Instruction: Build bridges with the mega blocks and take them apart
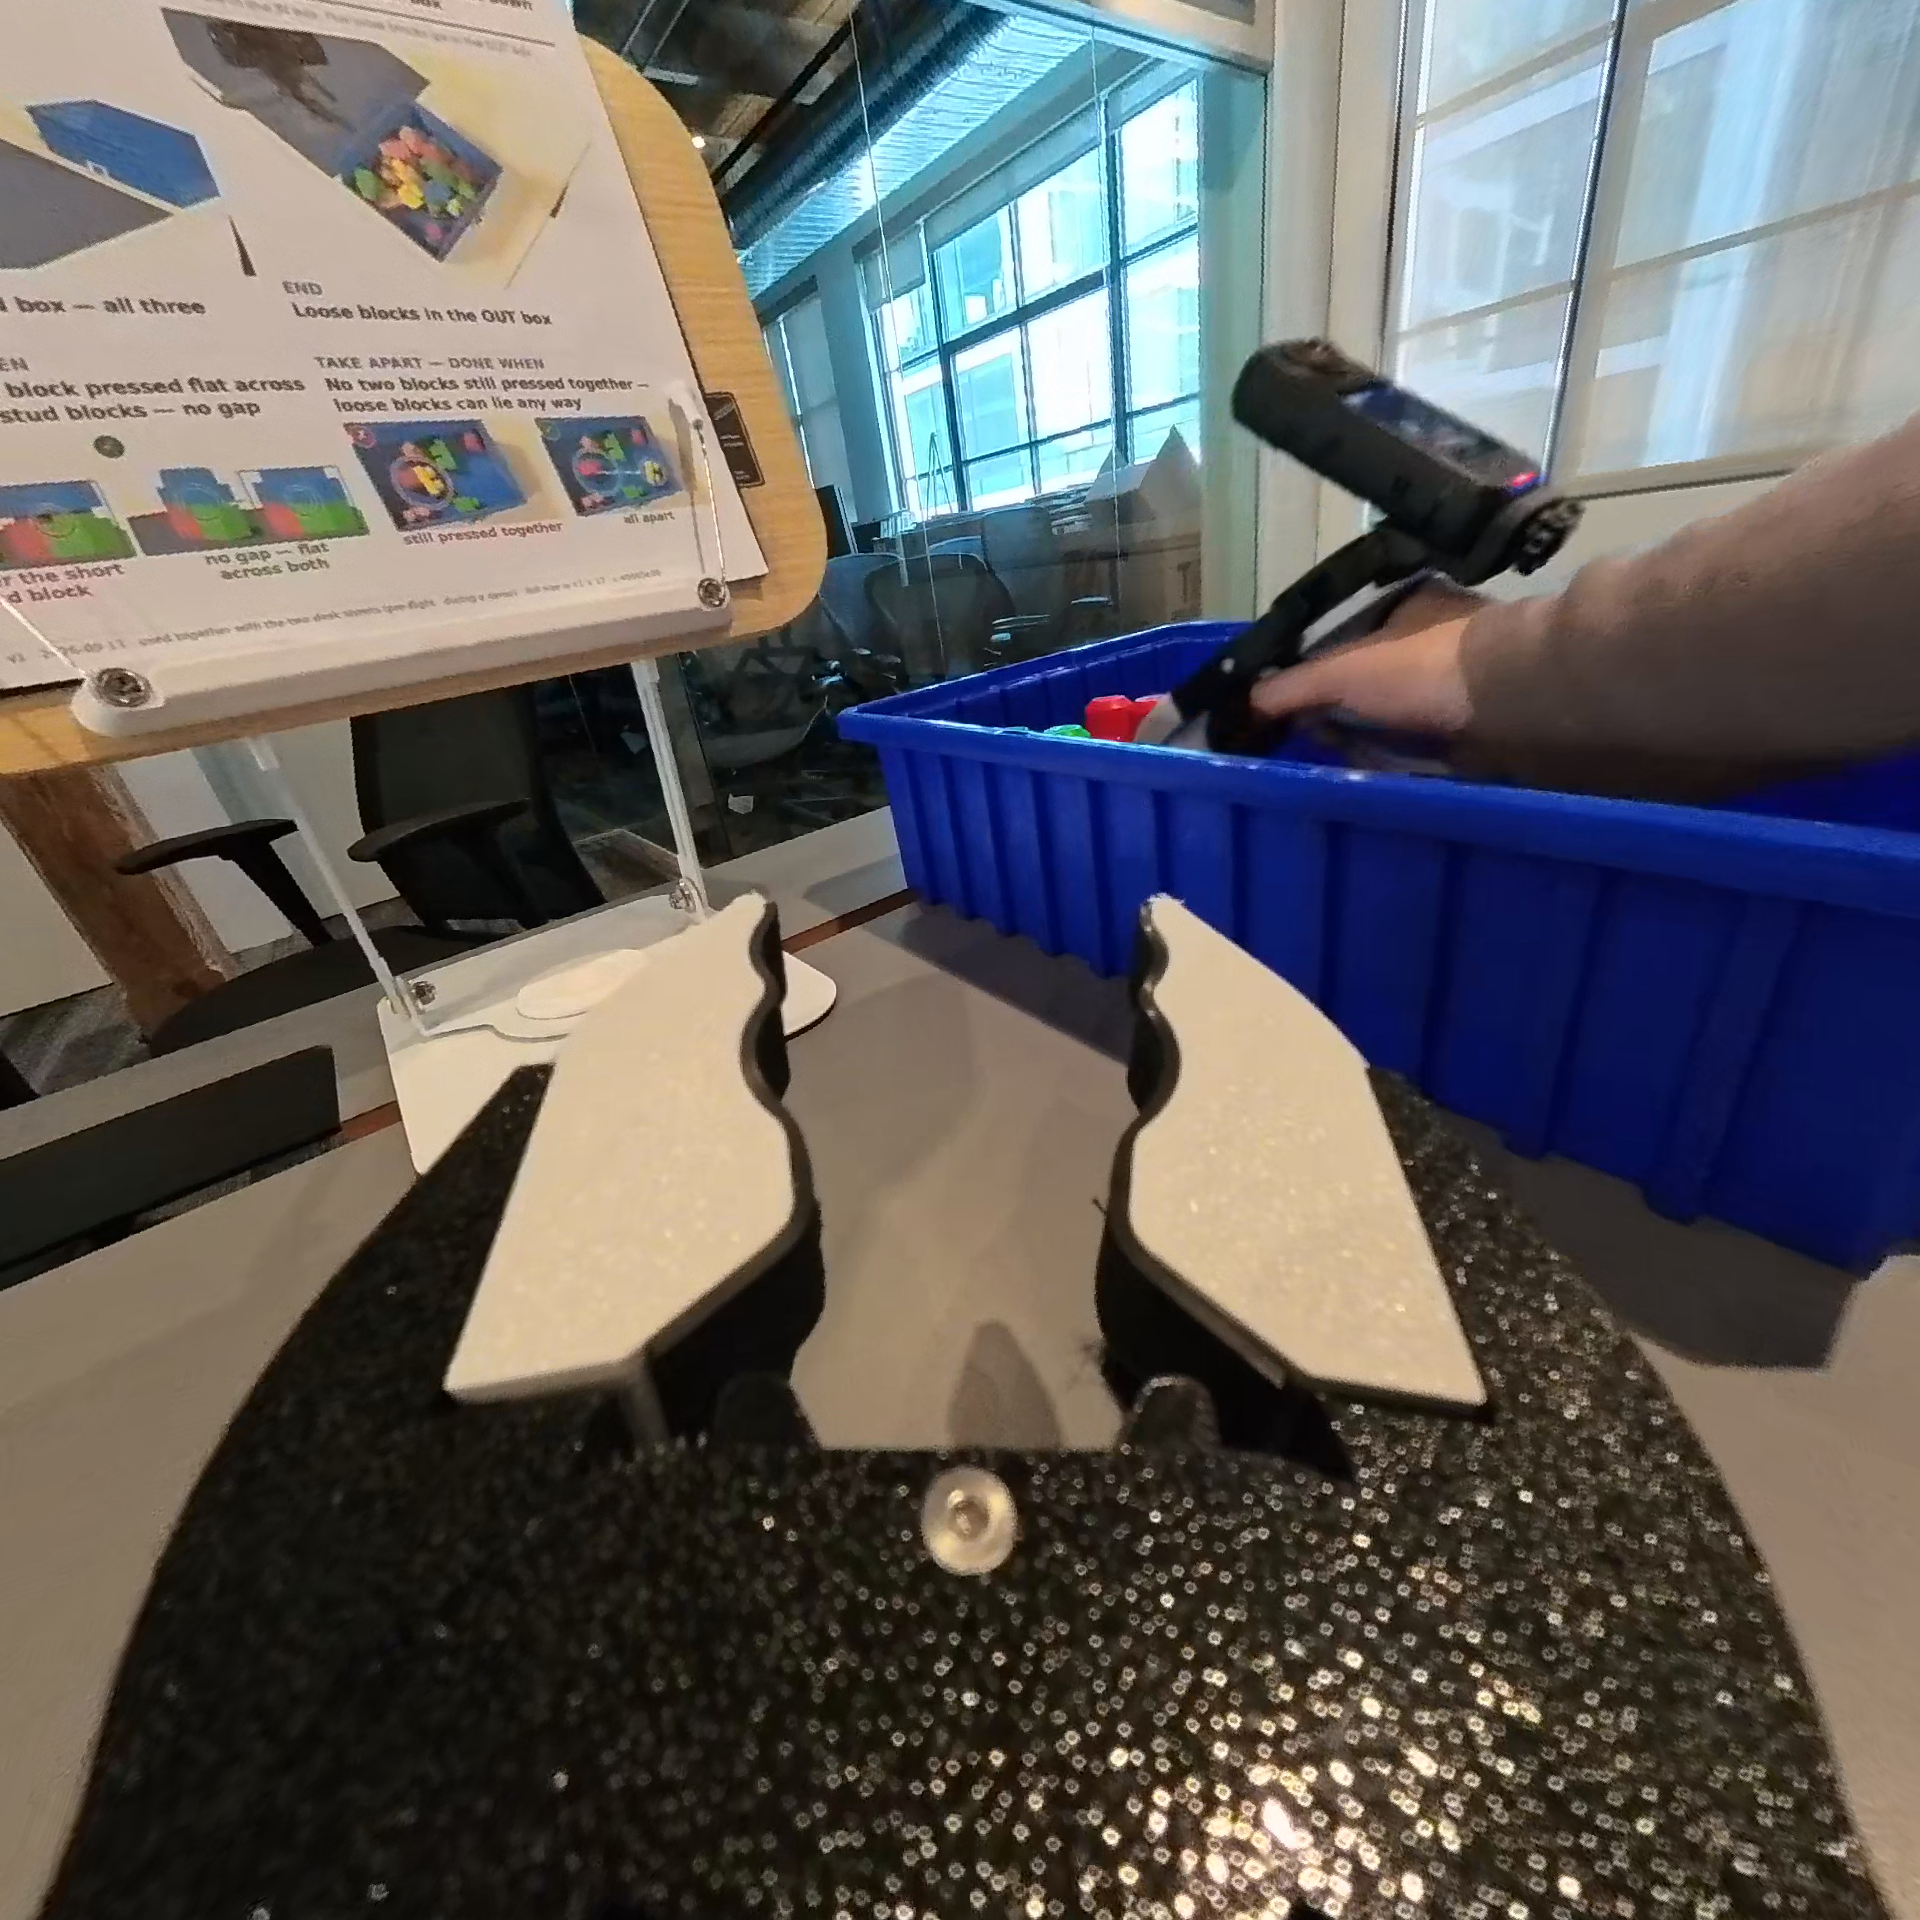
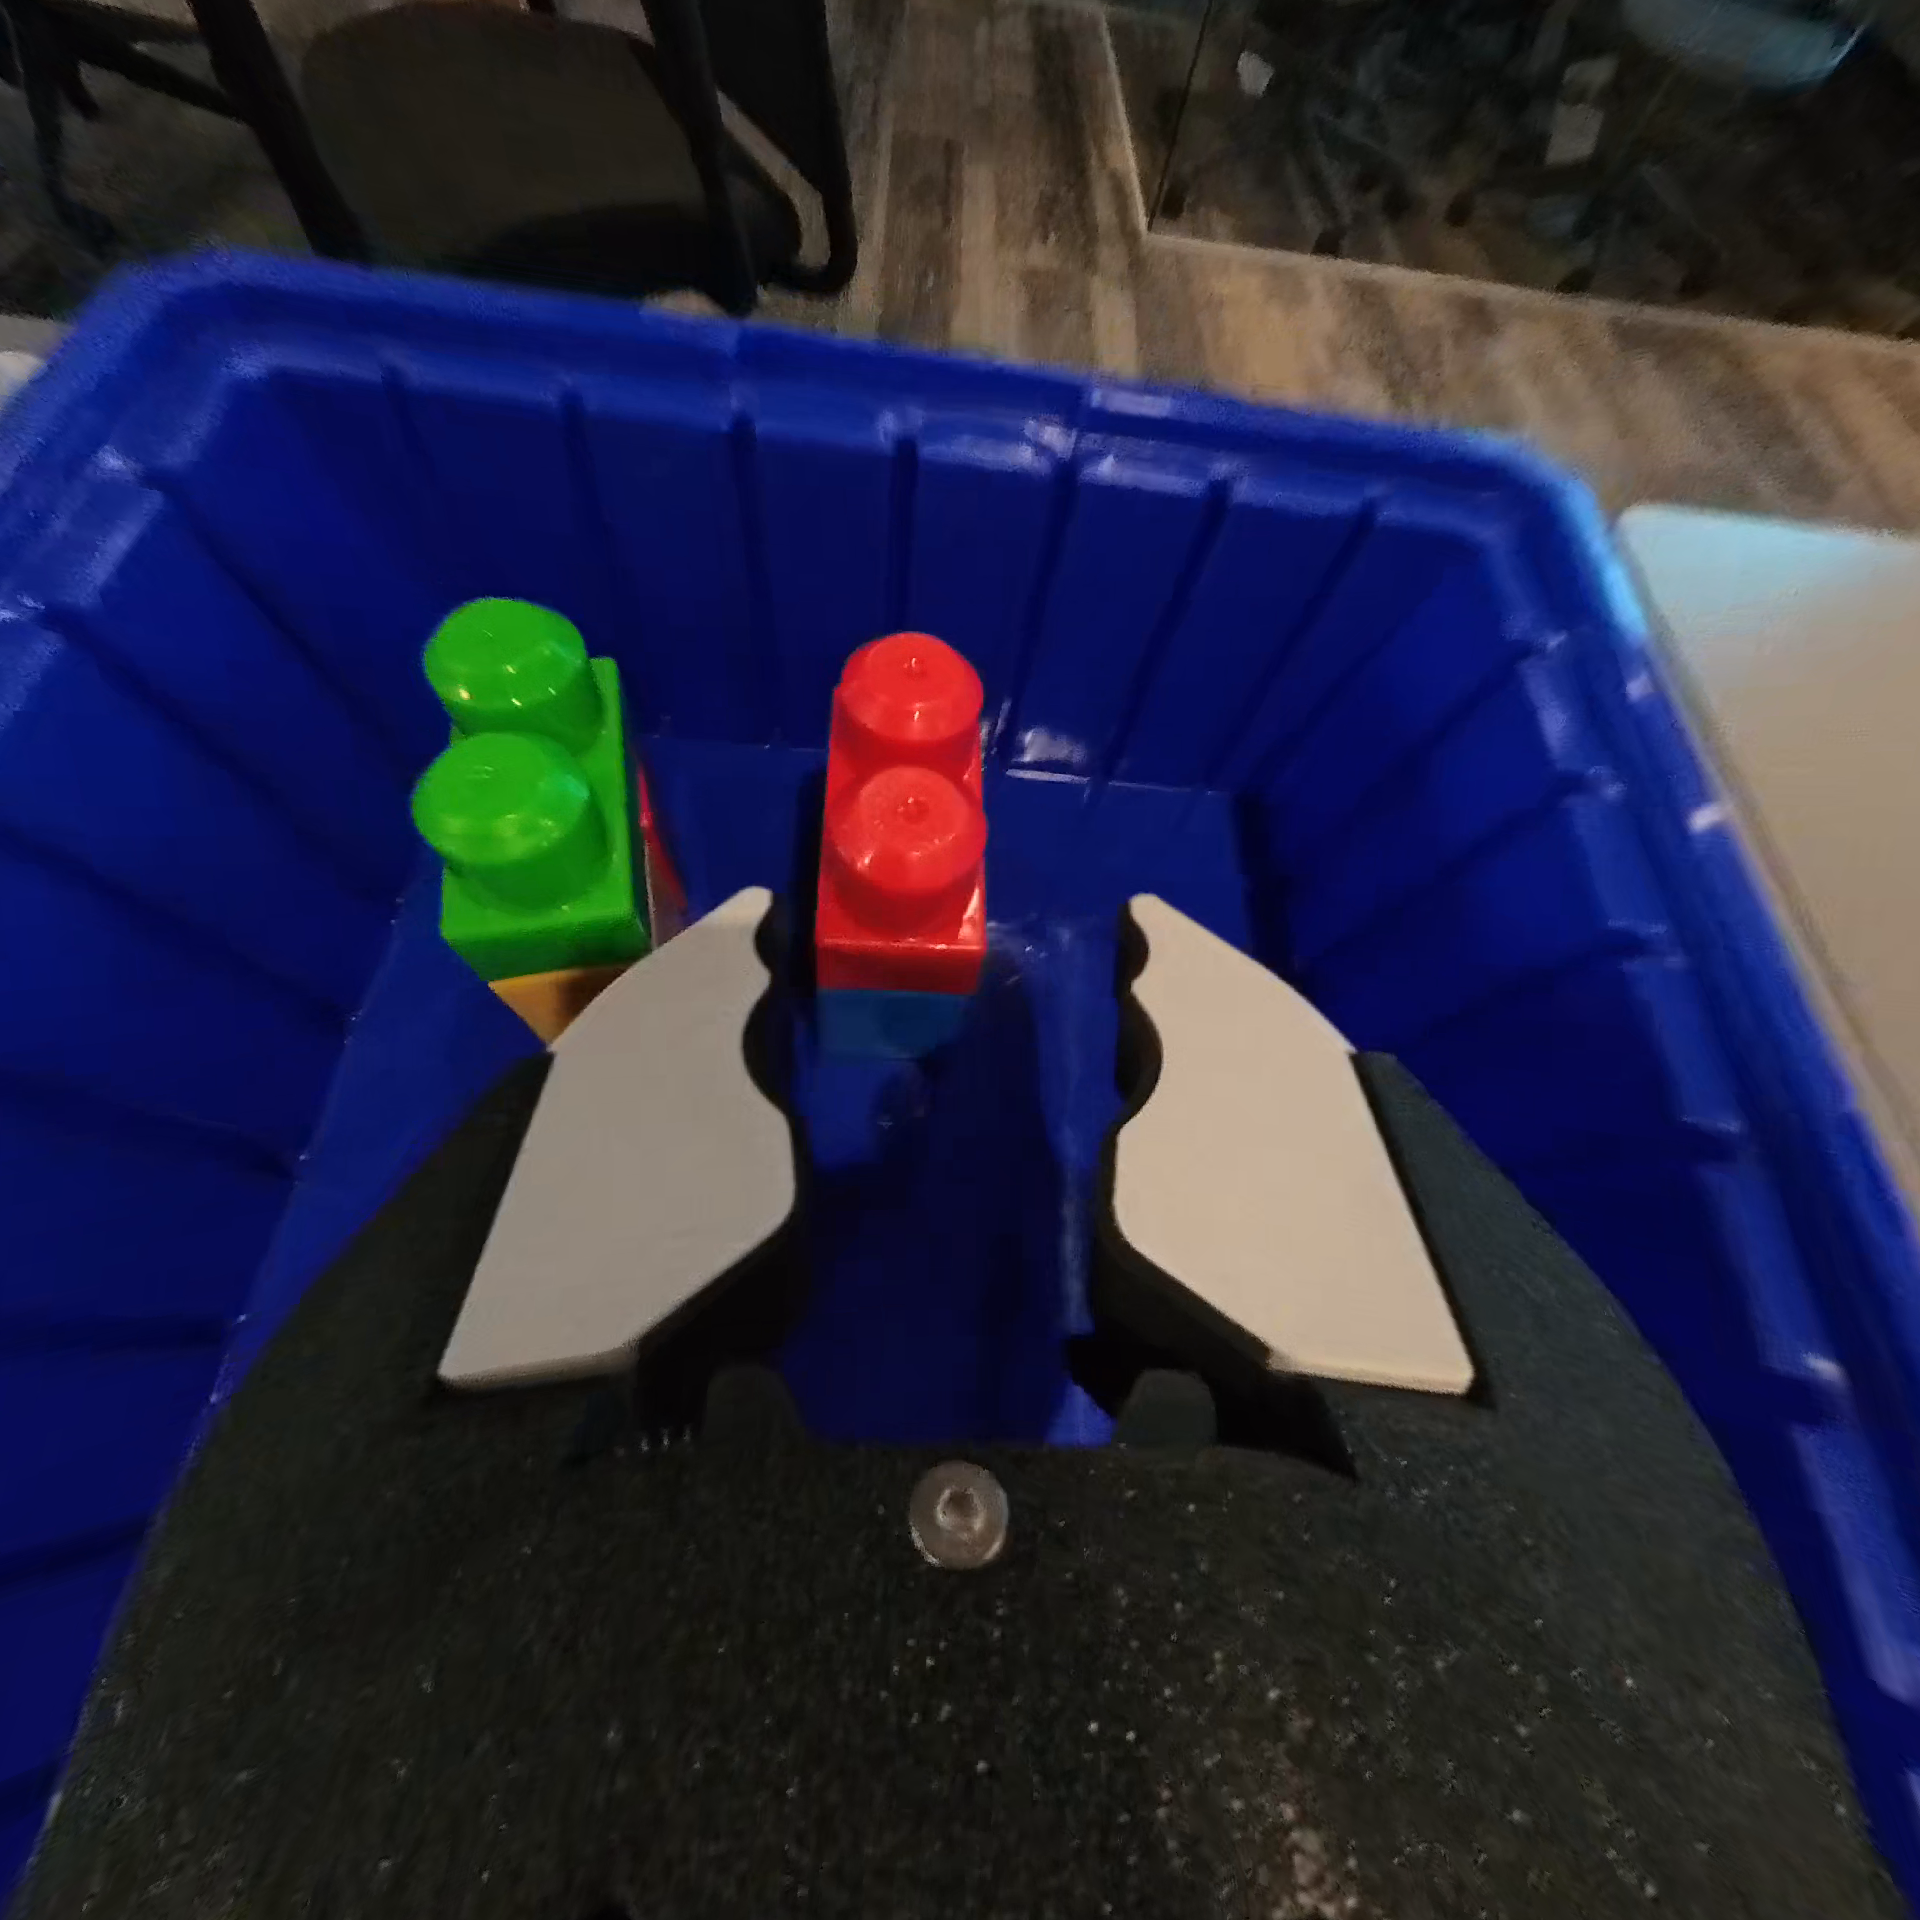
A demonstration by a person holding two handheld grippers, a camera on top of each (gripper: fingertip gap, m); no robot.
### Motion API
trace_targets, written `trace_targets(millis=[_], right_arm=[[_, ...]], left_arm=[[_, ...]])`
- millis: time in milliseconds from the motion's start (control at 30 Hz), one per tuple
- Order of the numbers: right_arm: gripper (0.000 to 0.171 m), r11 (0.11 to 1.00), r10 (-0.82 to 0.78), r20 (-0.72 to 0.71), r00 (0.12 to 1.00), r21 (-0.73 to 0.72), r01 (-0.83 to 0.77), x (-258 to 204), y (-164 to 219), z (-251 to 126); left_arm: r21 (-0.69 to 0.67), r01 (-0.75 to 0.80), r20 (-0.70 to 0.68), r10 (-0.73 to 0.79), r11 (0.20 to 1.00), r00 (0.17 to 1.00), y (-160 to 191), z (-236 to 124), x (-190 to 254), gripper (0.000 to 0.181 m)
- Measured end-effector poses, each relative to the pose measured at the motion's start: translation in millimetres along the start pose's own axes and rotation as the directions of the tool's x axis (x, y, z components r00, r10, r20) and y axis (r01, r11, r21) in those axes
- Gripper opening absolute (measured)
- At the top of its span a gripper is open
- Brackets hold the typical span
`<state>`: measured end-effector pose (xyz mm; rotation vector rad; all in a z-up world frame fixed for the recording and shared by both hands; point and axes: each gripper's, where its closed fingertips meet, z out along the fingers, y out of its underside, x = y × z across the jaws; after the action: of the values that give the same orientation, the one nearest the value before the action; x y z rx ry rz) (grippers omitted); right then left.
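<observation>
A red two-stud plastic block (image 2: pixel 902 821) stands on a blue block (image 2: pixel 891 1023) inside the ribbed blue plastic bin (image 2: pixel 935 436), just ahead of my right gripper (image 2: pixel 948 935), jaws apart and empty. My left gripper (image 1: pixel 956 940) hovers spread, empty, over the grey table (image 1: pixel 156 1403).

Yellow block (image 2: pixel 535 1000) under green block (image 2: pixel 530 790), mostly hidden by right tool (image 2: pixel 951 914).

My left tool (image 1: pixel 956 925) has two white-faced fingers (image 1: pixel 665 1143) with wavy black inner pads, mounted on a black speckled body fixed by one silver screw (image 1: pixel 968 1525). My right tool (image 2: pixel 948 920) is built identically, screw (image 2: pixel 958 1515) included. My right arm wears a grey sleeve (image 1: pixel 1704 613).
</observation>
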<state>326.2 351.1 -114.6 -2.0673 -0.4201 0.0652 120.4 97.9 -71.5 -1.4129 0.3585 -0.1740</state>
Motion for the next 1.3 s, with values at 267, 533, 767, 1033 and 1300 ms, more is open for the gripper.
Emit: trace_targets(millis=[267,533,767,1033,1300], right_arm=[[0.0,0.959,-0.281,0.119,0.952,0.007,0.283,-39.5,-13.4,-19.3],[0.0,0.965,-0.247,0.114,0.962,-0.058,0.255,-45.4,-3.0,0.6],[0.0,0.971,-0.224,0.102,0.969,-0.06,0.231,-49.7,1.7,12.2],[0.0,0.969,-0.243,0.109,0.964,-0.007,0.246,-50.3,-6.8,4.5],[0.0,0.991,-0.122,-0.069,0.99,0.038,0.125,15.1,-24.5,9.1]], left_arm=[[-0.001,0.008,-0.005,-0.008,1.0,1.0,0.1,-0.1,0.4,0.062],[-0.001,0.005,-0.011,-0.005,1.0,1.0,-0.1,-0.1,1.6,0.06],[-0.005,0.006,-0.017,-0.006,1.0,1.0,0.4,0.0,2.2,0.059],[-0.01,0.008,-0.019,-0.008,1.0,1.0,1.2,0.0,2.2,0.057],[-0.007,0.009,-0.021,-0.009,1.0,1.0,0.7,-0.3,2.6,0.056]])
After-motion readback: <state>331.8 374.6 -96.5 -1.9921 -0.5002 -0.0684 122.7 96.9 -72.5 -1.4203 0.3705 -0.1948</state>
